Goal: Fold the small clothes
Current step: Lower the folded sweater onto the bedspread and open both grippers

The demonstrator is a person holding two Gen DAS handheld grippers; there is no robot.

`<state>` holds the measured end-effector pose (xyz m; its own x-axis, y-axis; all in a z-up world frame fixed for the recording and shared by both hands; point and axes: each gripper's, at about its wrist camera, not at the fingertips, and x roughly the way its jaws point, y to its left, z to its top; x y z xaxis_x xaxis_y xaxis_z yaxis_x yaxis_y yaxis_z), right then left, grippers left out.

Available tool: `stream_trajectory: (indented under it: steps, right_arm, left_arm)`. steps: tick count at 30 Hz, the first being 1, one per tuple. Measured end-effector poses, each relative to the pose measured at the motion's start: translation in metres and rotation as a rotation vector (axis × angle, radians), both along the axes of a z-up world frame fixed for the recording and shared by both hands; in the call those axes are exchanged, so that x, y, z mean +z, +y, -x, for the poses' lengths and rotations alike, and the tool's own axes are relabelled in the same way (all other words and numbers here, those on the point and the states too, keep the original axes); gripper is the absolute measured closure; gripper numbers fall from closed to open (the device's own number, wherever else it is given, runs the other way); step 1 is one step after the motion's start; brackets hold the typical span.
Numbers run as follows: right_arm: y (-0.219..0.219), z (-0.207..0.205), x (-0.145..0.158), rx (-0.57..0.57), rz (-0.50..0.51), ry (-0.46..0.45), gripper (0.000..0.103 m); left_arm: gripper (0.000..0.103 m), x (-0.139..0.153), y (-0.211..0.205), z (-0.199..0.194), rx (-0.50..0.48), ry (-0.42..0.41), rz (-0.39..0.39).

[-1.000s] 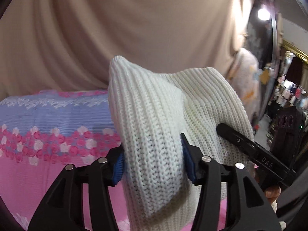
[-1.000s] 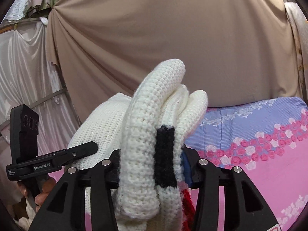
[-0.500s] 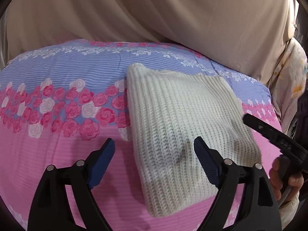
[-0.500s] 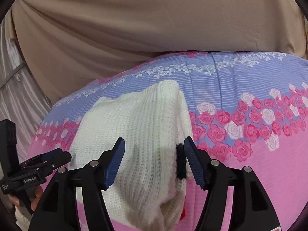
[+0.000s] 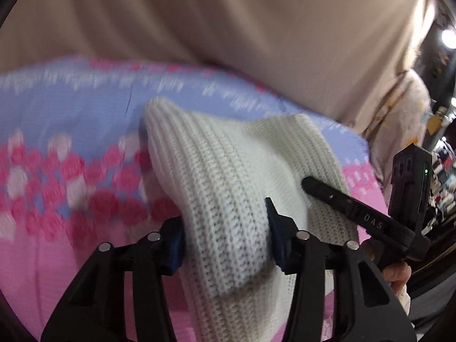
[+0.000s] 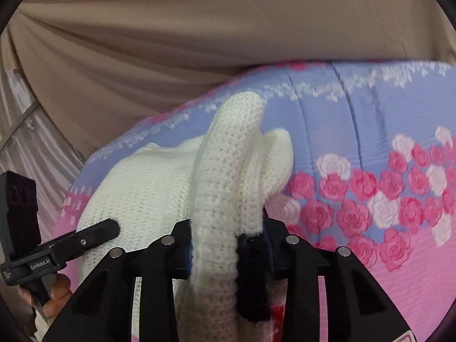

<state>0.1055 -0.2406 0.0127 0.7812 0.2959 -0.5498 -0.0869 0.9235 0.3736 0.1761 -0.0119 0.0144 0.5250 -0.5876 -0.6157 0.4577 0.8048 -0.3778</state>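
A folded cream knitted sweater [image 5: 228,176] is held up off the bed by both grippers. My left gripper [image 5: 225,236] is shut on its left folded edge, blue pads pressed into the knit. My right gripper [image 6: 228,245] is shut on the thick right edge of the sweater [image 6: 225,171], where a black patch [image 6: 252,273] and a bit of red show. The right gripper also shows in the left wrist view [image 5: 356,213], and the left gripper in the right wrist view [image 6: 65,245].
The bed cover [image 5: 57,148] is blue at the back with pink and white roses, and pink at the front. A beige curtain [image 6: 199,28] hangs behind. Shop shelves and a lamp [image 5: 449,38] stand at the far right.
Half a second ago both grippers were open over the sweater lying flat on the bed. Both have now shut on its edges and lifted it again.
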Motion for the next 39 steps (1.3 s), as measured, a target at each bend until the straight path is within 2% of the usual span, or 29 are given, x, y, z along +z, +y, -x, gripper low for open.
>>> stream_trajectory:
  steps: [2, 3, 4, 6, 7, 8, 9, 10, 12, 14, 16, 17, 19, 20, 23, 26, 28, 29, 30, 33, 35, 36, 38, 39]
  right_arm:
    - [0.001, 0.007, 0.012, -0.023, 0.022, -0.057, 0.067]
    - [-0.002, 0.003, 0.008, -0.038, 0.034, -0.048, 0.066]
    - [-0.007, -0.004, 0.001, -0.052, 0.046, -0.018, 0.063]
    - [-0.022, -0.025, -0.031, -0.102, 0.066, 0.105, 0.062]
    - [-0.033, -0.028, -0.043, -0.13, 0.033, 0.137, 0.062]
    - [-0.038, -0.023, -0.044, -0.119, -0.03, 0.126, 0.062]
    - [-0.039, -0.014, -0.037, -0.124, -0.056, 0.114, 0.063]
    - [-0.036, -0.005, -0.028, -0.135, -0.041, 0.087, 0.067]
    - [-0.022, 0.021, -0.004, -0.136, 0.035, 0.013, 0.067]
    - [-0.003, 0.039, 0.006, -0.068, 0.072, -0.019, 0.069]
    - [0.019, 0.047, -0.001, -0.028, 0.156, -0.007, 0.072]
    - [0.028, 0.046, -0.012, -0.033, 0.24, 0.015, 0.076]
    - [0.029, 0.041, -0.034, -0.085, 0.37, 0.058, 0.088]
    - [0.023, 0.042, -0.04, -0.125, 0.392, 0.051, 0.088]
    - [0.012, 0.056, -0.023, -0.154, 0.287, 0.05, 0.088]
    - [0.024, 0.074, -0.017, -0.145, 0.341, 0.013, 0.088]
    - [0.027, 0.062, -0.039, -0.152, 0.383, 0.073, 0.087]
    - [0.024, 0.059, -0.046, -0.177, 0.393, 0.08, 0.078]
    - [0.023, 0.061, -0.046, -0.181, 0.363, 0.086, 0.075]
    - [0.025, 0.077, -0.032, -0.192, 0.304, 0.064, 0.075]
    - [0.031, 0.097, -0.027, -0.212, 0.304, 0.031, 0.075]
    - [0.034, 0.107, -0.027, -0.22, 0.303, 0.021, 0.074]
    - [0.039, 0.12, -0.035, -0.243, 0.311, 0.019, 0.065]
    - [0.041, 0.127, -0.042, -0.261, 0.316, 0.02, 0.063]
  left_arm:
    - [0.057, 0.019, 0.001, 0.006, 0.006, -0.079, -0.002]
    - [0.055, 0.021, 0.0, 0.005, 0.009, -0.091, -0.009]
    - [0.053, 0.017, -0.001, 0.0, 0.018, -0.086, -0.034]
    - [0.053, -0.005, -0.006, -0.012, 0.042, -0.044, -0.114]
    - [0.054, -0.02, -0.008, -0.019, 0.068, -0.006, -0.16]
    - [0.053, -0.031, -0.007, -0.02, 0.104, -0.004, -0.181]
    - [0.051, -0.032, -0.002, -0.017, 0.113, -0.017, -0.172]
    - [0.051, -0.029, 0.001, -0.01, 0.118, -0.022, -0.169]
    - [0.053, -0.015, 0.009, 0.008, 0.152, -0.062, -0.194]
    - [0.051, 0.0, 0.01, 0.028, 0.165, -0.135, -0.224]
    - [0.046, 0.003, 0.007, 0.037, 0.175, -0.153, -0.247]
    - [0.046, 0.0, 0.002, 0.04, 0.172, -0.153, -0.267]
    - [0.047, -0.012, -0.007, 0.041, 0.188, -0.142, -0.344]
    - [0.047, -0.017, -0.009, 0.043, 0.2, -0.137, -0.368]
    - [0.047, -0.035, -0.007, 0.044, 0.222, -0.088, -0.389]
    - [0.047, -0.037, -0.007, 0.054, 0.263, -0.104, -0.399]
    - [0.047, -0.039, -0.01, 0.059, 0.281, -0.118, -0.419]
    - [0.047, -0.04, -0.012, 0.06, 0.29, -0.12, -0.426]
    - [0.047, -0.041, -0.013, 0.062, 0.293, -0.115, -0.424]
    - [0.046, -0.041, -0.016, 0.072, 0.327, -0.13, -0.439]
    - [0.042, -0.041, -0.016, 0.08, 0.334, -0.131, -0.426]
    - [0.036, -0.041, -0.016, 0.084, 0.34, -0.13, -0.417]
    - [0.033, -0.042, -0.017, 0.093, 0.355, -0.139, -0.406]
    - [0.028, -0.043, -0.019, 0.097, 0.36, -0.145, -0.411]
